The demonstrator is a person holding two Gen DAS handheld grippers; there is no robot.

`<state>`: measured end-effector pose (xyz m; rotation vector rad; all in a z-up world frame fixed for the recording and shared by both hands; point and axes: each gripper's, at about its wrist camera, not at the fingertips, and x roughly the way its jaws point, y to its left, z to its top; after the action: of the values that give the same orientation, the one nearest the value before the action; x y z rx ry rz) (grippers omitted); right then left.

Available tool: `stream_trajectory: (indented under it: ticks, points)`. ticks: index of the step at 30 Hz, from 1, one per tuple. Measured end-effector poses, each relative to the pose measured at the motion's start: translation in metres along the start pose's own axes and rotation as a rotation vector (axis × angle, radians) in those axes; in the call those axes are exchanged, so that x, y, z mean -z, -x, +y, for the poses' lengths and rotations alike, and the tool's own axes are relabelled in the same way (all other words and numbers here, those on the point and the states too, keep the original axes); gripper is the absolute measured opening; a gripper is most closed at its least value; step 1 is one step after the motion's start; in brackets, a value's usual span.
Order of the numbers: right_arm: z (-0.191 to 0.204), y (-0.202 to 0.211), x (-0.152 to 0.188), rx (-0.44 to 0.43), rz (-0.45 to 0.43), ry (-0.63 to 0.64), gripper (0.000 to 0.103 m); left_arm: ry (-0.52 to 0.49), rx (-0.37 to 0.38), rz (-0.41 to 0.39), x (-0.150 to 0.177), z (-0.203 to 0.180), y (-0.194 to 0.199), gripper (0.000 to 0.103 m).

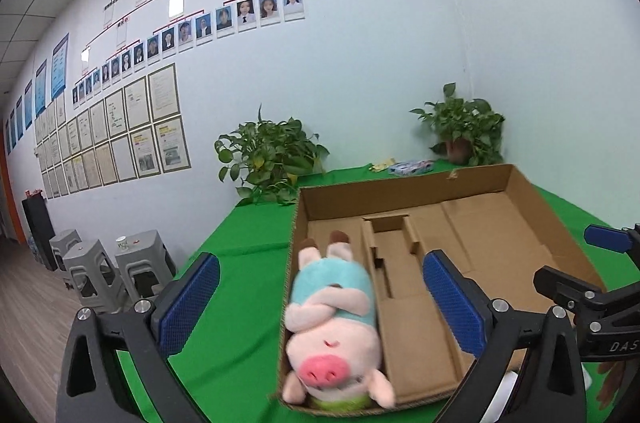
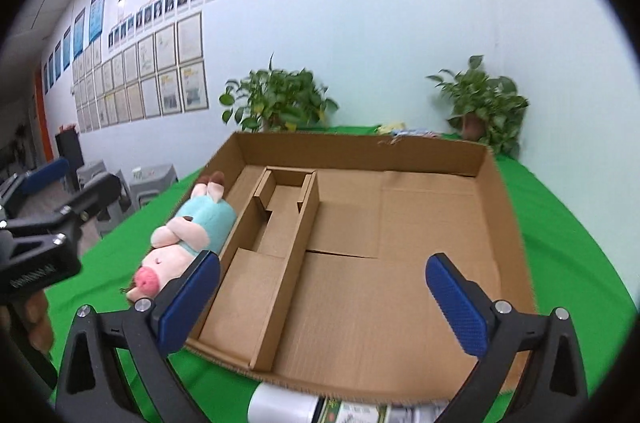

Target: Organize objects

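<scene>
A pink plush pig [image 1: 334, 327] in a teal shirt lies on its back in the left compartment of an open cardboard box [image 1: 528, 223]; it also shows in the right wrist view [image 2: 188, 235], inside the box [image 2: 400, 263]. My left gripper [image 1: 320, 303] is open and empty, its blue pads to either side of the pig, above it. My right gripper [image 2: 322, 303] is open and empty over the box's near middle. A white-capped bottle [image 2: 280, 405] and a printed packet [image 2: 356, 413] lie on the cloth just in front of the box.
The green cloth table [image 1: 248, 231] carries two potted plants [image 1: 268, 159] [image 1: 464, 127] at the back and a small blue packet [image 1: 412, 167]. Grey stools [image 1: 108, 267] stand to the left of the table. A cardboard divider [image 2: 280, 247] splits the box.
</scene>
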<state>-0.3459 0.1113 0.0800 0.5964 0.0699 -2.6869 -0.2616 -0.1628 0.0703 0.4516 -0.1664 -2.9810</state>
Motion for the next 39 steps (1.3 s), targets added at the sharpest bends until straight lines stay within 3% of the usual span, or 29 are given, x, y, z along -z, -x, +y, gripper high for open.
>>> stream_trajectory:
  ticks: [11, 15, 16, 17, 18, 19, 20, 21, 22, 25, 26, 27, 28, 29, 30, 32, 39]
  points:
    - [-0.009, 0.035, 0.036, 0.033, 0.039, -0.032, 0.102, 0.054, 0.056, 0.055, 0.024, -0.024, 0.046, 0.103]
    - [-0.021, 0.044, 0.044, 0.057, 0.038, -0.063, 0.102, 0.055, 0.039, 0.073, 0.031, -0.029, 0.051, 0.102]
    - [-0.024, 0.045, 0.045, 0.061, 0.035, -0.074, 0.097, 0.056, 0.032, 0.078, 0.031, -0.029, 0.049, 0.1]
    - [-0.025, 0.047, 0.047, 0.064, 0.037, -0.074, 0.075, 0.056, 0.031, 0.085, 0.032, -0.031, 0.049, 0.088]
    - [-0.026, 0.046, 0.048, 0.073, 0.047, -0.072, 0.057, 0.057, 0.038, 0.092, 0.033, -0.031, 0.047, 0.062]
    - [-0.027, 0.045, 0.05, 0.094, 0.062, -0.073, 0.019, 0.06, 0.048, 0.106, 0.034, -0.031, 0.044, 0.044]
    - [-0.028, 0.045, 0.053, 0.103, 0.066, -0.075, 0.003, 0.066, 0.06, 0.129, 0.035, -0.03, 0.04, 0.009]
    - [-0.029, 0.046, 0.054, 0.11, 0.065, -0.077, 0.003, 0.081, 0.069, 0.152, 0.037, -0.029, 0.037, 0.002]
    - [-0.029, 0.046, 0.056, 0.115, 0.062, -0.075, 0.003, 0.095, 0.069, 0.156, 0.039, -0.028, 0.036, 0.002]
    - [-0.027, 0.049, 0.059, 0.102, 0.062, -0.069, 0.003, 0.085, 0.069, 0.136, 0.04, -0.03, 0.038, 0.002]
    - [-0.026, 0.05, 0.06, 0.103, 0.057, -0.064, 0.009, 0.088, 0.072, 0.129, 0.04, -0.03, 0.04, 0.006]
    - [-0.026, 0.05, 0.061, 0.102, 0.058, -0.059, 0.021, 0.094, 0.073, 0.124, 0.04, -0.031, 0.041, 0.026]
    - [-0.024, 0.049, 0.061, 0.101, 0.061, -0.05, 0.064, 0.099, 0.074, 0.123, 0.04, -0.031, 0.042, 0.045]
    - [-0.025, 0.051, 0.063, 0.103, 0.05, -0.055, 0.101, 0.106, 0.073, 0.117, 0.041, -0.03, 0.044, 0.092]
    - [-0.025, 0.053, 0.064, 0.105, 0.036, -0.062, 0.102, 0.123, 0.065, 0.092, 0.043, -0.028, 0.048, 0.102]
    - [-0.026, 0.054, 0.066, 0.101, 0.032, -0.071, 0.102, 0.152, 0.075, 0.052, 0.047, -0.026, 0.053, 0.103]
    - [-0.024, 0.057, 0.069, 0.082, 0.034, -0.073, 0.102, 0.136, 0.115, 0.066, 0.055, -0.033, 0.052, 0.103]
